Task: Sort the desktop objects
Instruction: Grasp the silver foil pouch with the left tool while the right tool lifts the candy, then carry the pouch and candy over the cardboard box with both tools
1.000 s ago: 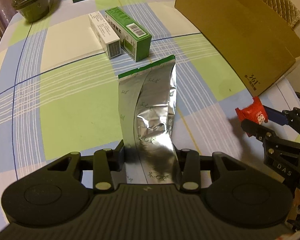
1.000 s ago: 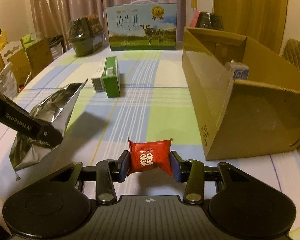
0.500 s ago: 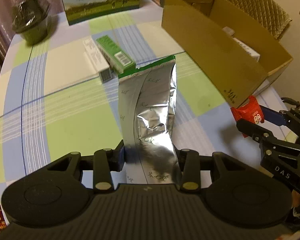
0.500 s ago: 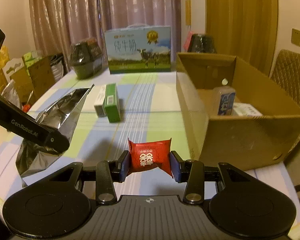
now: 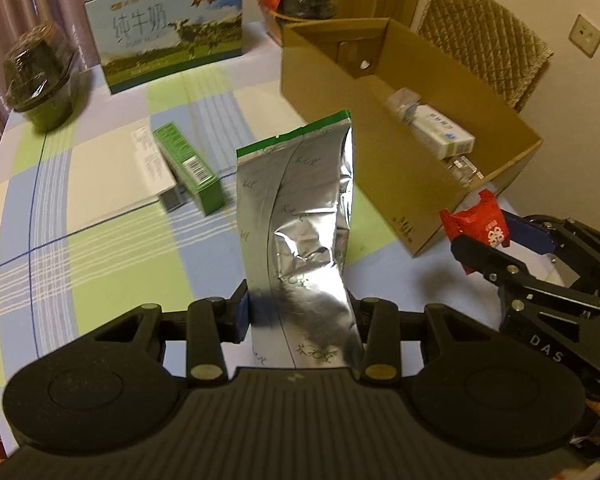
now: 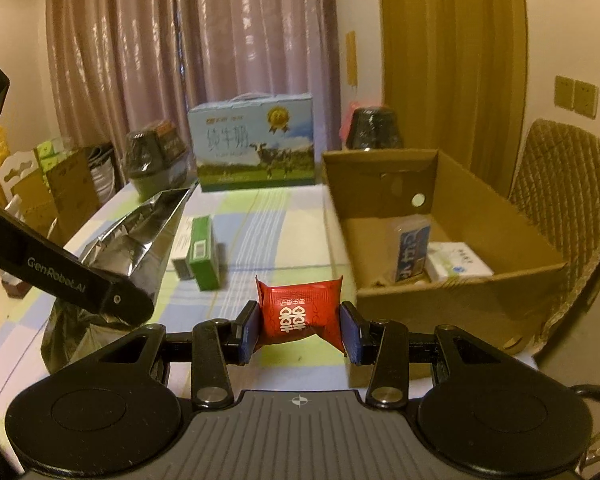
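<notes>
- The table (image 5: 100, 208) under me wears a checked cloth of green, blue and white squares.
- The open cardboard box (image 6: 460, 292) sits on its right side; inside I see a white carton (image 5: 440, 130) and a bottle with a blue label (image 6: 412, 254) leaning on the box floor.
- A blue milk gift box (image 6: 256, 142) stands at the far edge, with a dark wrapped pot (image 5: 40, 80) to its left.
- My left gripper (image 5: 300, 312) is clenched on the lower part of a silver foil pouch (image 5: 300, 216), which stands upright between the pads, clear of the cloth, its green-edged top pointing away from me.
- A green box (image 5: 190, 168) and a white box (image 5: 152, 160) lie side by side, touching, on the cloth between the pouch and the milk box.
- My right gripper (image 6: 300, 324) is clamped on a red candy packet (image 6: 300, 312), pinched at both sides and lifted above the table, just in front of the cardboard box's near wall.
</notes>
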The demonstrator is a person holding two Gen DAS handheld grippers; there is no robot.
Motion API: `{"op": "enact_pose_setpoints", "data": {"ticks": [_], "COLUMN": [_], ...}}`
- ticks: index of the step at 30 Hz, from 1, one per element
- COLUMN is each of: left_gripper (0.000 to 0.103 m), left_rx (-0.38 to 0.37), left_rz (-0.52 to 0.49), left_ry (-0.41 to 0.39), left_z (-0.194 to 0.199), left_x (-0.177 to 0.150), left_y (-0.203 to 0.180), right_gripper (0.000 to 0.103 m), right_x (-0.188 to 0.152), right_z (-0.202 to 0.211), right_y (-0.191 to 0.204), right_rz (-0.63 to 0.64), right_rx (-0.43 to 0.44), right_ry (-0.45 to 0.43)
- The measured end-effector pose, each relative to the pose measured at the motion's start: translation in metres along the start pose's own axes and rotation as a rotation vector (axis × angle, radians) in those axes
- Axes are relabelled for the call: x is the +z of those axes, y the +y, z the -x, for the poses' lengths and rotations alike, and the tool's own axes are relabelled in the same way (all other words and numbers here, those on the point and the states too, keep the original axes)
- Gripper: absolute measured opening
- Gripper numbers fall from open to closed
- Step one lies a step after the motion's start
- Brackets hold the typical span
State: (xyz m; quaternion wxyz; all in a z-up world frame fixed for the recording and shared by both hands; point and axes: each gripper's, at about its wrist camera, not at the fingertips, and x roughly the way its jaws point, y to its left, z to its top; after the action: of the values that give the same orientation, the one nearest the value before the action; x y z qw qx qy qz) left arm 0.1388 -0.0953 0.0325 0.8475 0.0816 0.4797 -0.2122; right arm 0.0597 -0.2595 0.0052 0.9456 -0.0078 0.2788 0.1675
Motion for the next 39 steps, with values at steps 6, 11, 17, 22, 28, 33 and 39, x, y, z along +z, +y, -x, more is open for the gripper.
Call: {"op": "enact_pose_setpoints", "data": {"ticks": [6, 11, 17, 22, 28, 33, 39], "left_gripper": [0.035, 0.035, 0.035, 0.035, 0.035, 0.035, 0.036], "left_rx": [-0.044, -0.089, -0.121, -0.144, -0.16, -0.157, -0.148], "left_rz": [-0.012, 0.007, 0.012, 0.033, 0.099, 0.162, 0.171], "left_ry": [-0.021, -0.041, -0.067, -0.085, -0.098, -0.098, -0.091], "left_z": [0.002, -0.002, -0.012, -0.024, -0.043, -0.06, -0.076], "left_x": [0.019, 0.044, 0.08, 0.111, 0.142, 0.16, 0.169], "left_y": [-0.024, -0.043, -0.075, -0.098, -0.113, -0.114, -0.116], "right_gripper": [0.04, 0.04, 0.04, 0.04, 0.04, 0.04, 0.04], "right_x": [0.015, 0.029, 0.048, 0.059, 0.069, 0.074, 0.075], "right_z": [0.009, 0.01, 0.005, -0.002, -0.014, -0.024, -0.033], "right_y": [-0.024, -0.052, -0.091, -0.124, -0.151, -0.163, -0.171], "right_rz": [-0.019, -0.03, -0.043, -0.06, -0.08, -0.092, -0.105], "right_rx": [-0.04, -0.082, -0.119, -0.141, -0.148, -0.145, -0.146], "right_ry": [-0.05, -0.077, -0.102, -0.112, -0.108, -0.104, -0.1]}}
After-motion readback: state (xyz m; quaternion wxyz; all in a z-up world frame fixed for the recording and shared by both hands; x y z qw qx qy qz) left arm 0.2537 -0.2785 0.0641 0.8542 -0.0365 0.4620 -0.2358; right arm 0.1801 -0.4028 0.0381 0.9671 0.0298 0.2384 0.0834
